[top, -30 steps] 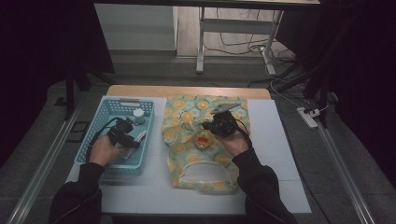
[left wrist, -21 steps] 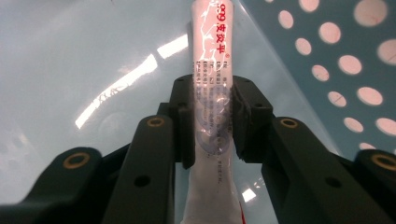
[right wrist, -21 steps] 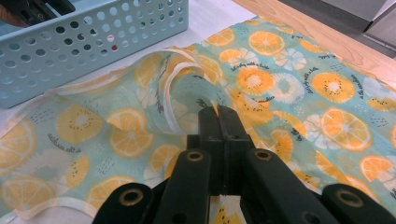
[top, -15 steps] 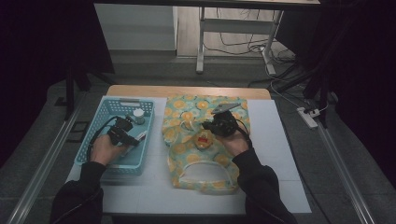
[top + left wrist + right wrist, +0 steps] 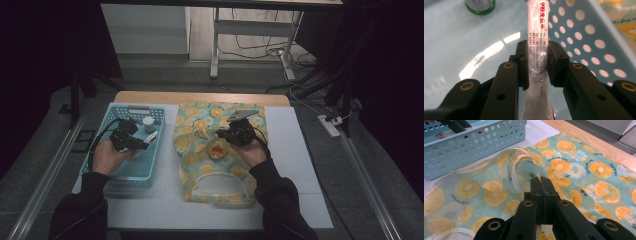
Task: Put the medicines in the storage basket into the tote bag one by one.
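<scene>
green-capped bottle [image 5: 479,3] beside gripped tube [image 5: 537,42]

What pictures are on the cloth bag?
Orange and lemon slices on pale green cloth bag; right gripper view shows them best.

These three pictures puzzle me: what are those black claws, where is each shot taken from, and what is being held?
There is no robot arm here. A person at a table holds a hand-operated gripper in each hand. The high view looks down from above: the left gripper is over a blue perforated basket, the right gripper over a fabric bag printed with orange slices. The other two pictures come from cameras riding on each gripper, looking along its black jaws. In the left gripper view the jaws, which have just been closing, clamp a white tube with red lettering; a green-rimmed bottle stands beyond. In the right gripper view the jaws are shut, seemingly pinching the bag's fabric.
</scene>
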Tool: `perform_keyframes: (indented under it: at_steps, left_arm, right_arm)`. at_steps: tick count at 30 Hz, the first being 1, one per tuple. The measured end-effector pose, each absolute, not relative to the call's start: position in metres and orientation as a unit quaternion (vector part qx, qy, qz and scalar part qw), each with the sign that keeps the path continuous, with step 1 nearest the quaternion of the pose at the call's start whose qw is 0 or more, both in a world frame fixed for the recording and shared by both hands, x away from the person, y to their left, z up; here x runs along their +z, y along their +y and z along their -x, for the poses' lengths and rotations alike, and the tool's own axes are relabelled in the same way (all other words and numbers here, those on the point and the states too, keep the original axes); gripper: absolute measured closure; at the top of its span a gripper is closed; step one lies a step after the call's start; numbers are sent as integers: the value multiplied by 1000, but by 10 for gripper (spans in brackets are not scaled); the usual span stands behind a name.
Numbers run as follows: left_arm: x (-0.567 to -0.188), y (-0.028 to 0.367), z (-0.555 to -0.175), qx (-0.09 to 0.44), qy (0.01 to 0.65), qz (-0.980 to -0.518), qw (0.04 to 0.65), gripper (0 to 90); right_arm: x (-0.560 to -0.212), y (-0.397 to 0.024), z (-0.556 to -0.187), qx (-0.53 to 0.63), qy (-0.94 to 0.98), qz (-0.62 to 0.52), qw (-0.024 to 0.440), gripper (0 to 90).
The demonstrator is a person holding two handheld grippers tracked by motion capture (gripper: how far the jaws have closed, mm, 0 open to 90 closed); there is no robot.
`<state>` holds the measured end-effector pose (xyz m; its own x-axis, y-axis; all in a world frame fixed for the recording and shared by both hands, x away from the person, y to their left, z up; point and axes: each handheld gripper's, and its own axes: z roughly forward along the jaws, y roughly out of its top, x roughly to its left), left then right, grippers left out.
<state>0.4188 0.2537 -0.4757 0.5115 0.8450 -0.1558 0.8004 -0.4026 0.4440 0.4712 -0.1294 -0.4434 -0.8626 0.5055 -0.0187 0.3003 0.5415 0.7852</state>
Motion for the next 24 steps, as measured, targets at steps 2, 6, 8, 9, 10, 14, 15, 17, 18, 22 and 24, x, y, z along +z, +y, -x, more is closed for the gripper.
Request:
perform_keyframes:
  at_steps: [2,6,8,9,10,14,15,17,18,22,24]
  left_arm:
    - [-471,254,-416,54,490,-835,244,729]
    - [-462,256,-411,58,488,-832,256,730]
    - [-458,256,-409,51,487,-830,265,730]
    - [-456,257,-408,45,486,-829,275,730]
    - [-454,256,-407,43,486,-827,280,729]
    - [-447,253,-402,45,480,-827,288,730]
    - [-446,252,-400,45,477,-829,290,730]
    - [-443,248,-398,44,470,-831,295,730]
    - [-442,246,-396,44,467,-832,296,730]
    - [-438,238,-392,42,455,-837,301,730]
    - [-437,233,-390,37,450,-839,305,730]
  right_arm:
    - [-443,-130,-471,420,869,-231,122,900]
    - [-442,-129,-470,421,869,-229,123,900]
    - [-442,-128,-470,421,869,-229,123,900]
    - [-442,-128,-470,422,869,-229,123,900]
    - [-441,-128,-469,422,869,-229,123,900]
    - [-441,-128,-469,423,868,-229,124,900]
    - [-441,-128,-469,423,868,-229,124,900]
    - [-440,-128,-469,424,868,-229,124,900]
    - [-440,-128,-469,424,868,-229,124,900]
    - [-440,-128,-469,423,868,-229,125,900]
    - [-440,-128,-469,423,868,-229,125,900]
